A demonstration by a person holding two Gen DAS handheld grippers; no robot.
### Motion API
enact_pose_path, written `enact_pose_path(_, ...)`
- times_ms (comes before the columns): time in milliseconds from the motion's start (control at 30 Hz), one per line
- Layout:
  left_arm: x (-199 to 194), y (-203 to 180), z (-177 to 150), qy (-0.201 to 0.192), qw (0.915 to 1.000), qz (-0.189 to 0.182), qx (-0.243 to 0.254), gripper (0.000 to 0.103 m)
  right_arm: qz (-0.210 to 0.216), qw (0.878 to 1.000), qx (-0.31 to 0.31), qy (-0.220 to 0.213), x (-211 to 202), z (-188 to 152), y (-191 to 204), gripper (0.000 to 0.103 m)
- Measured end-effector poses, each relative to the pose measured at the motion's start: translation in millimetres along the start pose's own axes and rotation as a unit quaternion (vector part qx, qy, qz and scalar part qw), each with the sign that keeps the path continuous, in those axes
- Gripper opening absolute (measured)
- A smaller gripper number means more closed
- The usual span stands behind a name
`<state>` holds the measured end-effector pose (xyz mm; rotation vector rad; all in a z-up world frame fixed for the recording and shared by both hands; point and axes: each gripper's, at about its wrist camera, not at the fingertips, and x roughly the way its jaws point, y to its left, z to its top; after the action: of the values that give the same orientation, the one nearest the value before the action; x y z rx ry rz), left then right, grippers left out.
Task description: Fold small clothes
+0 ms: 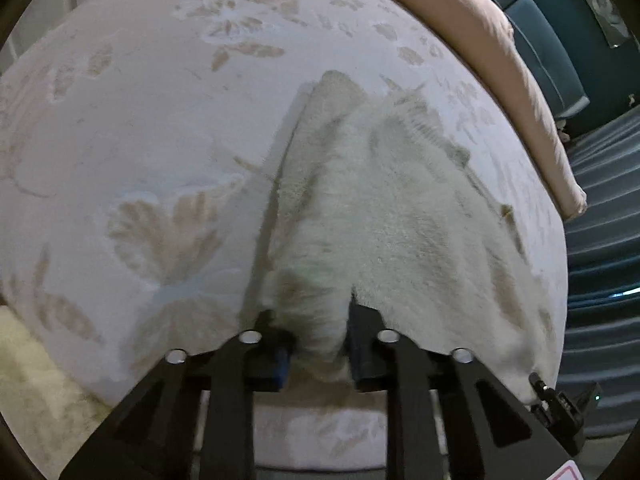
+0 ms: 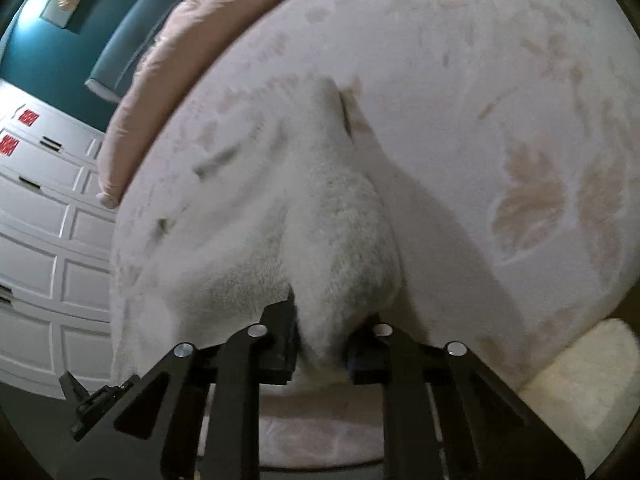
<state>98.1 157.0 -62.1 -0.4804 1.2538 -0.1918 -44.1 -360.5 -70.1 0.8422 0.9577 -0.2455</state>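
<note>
Fleece garment [image 1: 380, 208], cream, lies on the leaf-patterned bedspread [image 1: 160, 140], near its pink pillow edge. Left gripper [image 1: 318, 340] pinches one bunched fold; right gripper [image 2: 322, 344] pinches another.

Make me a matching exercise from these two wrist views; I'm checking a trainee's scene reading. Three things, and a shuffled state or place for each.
Things:
1. fluffy white terry cloth
2. pale leaf-patterned bedspread
3. pink quilted blanket

States or places:
A. rolled along the far edge of the bed
B. pinched in a bunched fold by the left gripper and the right gripper
C. spread flat beneath the cloth

Pairs: 1-B, 2-C, 3-A
</note>
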Motion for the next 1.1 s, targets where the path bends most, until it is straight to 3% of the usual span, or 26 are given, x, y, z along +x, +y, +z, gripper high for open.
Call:
enact_pose_path(133,-36,18,-24,0.018,0.9997,-0.008,0.013,0.009,-0.012,1.000,-0.016,0.008,-38,-17,-7,0.014)
enact_pose_path(200,-45,34,-45,0.031,0.9994,-0.006,0.011,0.009,-0.039,0.999,-0.021,0.032,-46,-39,-21,0.015)
enact_pose_path(333,-28,64,-88,0.063,0.9976,0.021,-0.021,0.009,-0.101,0.991,-0.037,0.075,-34,-87,-46,0.016)
enact_pose_path(400,-19,67,-99,0.052,0.9979,0.023,-0.032,0.010,-0.133,0.987,-0.053,0.074,-29,-96,-47,0.013)
enact_pose_path(467,-20,60,-98,0.040,0.9984,0.037,-0.019,0.012,-0.132,0.987,-0.053,0.074,-30,-92,-42,0.019)
enact_pose_path(533,-27,53,-96,0.029,0.9985,0.045,-0.013,0.021,-0.130,0.988,-0.048,0.064,-41,-81,-40,0.025)
enact_pose_path(633,-64,39,-87,-0.033,0.9966,0.074,-0.014,0.029,-0.159,0.986,-0.058,0.008,-71,-67,-34,0.051)
enact_pose_path(667,-76,35,-82,-0.054,0.9956,0.077,-0.012,0.041,-0.166,0.983,-0.068,-0.027,-86,-60,-29,0.061)
enact_pose_path(700,-86,30,-76,-0.078,0.9942,0.073,-0.010,0.061,-0.163,0.982,-0.076,-0.047,-94,-52,-26,0.063)
enact_pose_path(733,-94,24,-68,-0.102,0.9925,0.067,-0.009,0.069,-0.156,0.982,-0.084,-0.063,-99,-44,-23,0.064)
enact_pose_path(767,-98,16,-56,-0.119,0.9916,0.050,-0.001,0.070,-0.139,0.983,-0.093,-0.072,-98,-31,-17,0.066)
enact_pose_path(833,-80,-3,-21,-0.107,0.9935,0.020,0.032,0.072,-0.117,0.986,-0.097,-0.068,-84,-13,-10,0.068)
enact_pose_path(967,-23,-42,23,-0.072,0.9927,0.011,0.095,0.073,-0.094,0.985,-0.135,-0.050,-30,18,8,0.068)
enact_pose_path(1100,40,-58,47,-0.004,0.9913,0.022,0.130,0.071,-0.120,0.983,-0.140,-0.007,28,26,19,0.062)
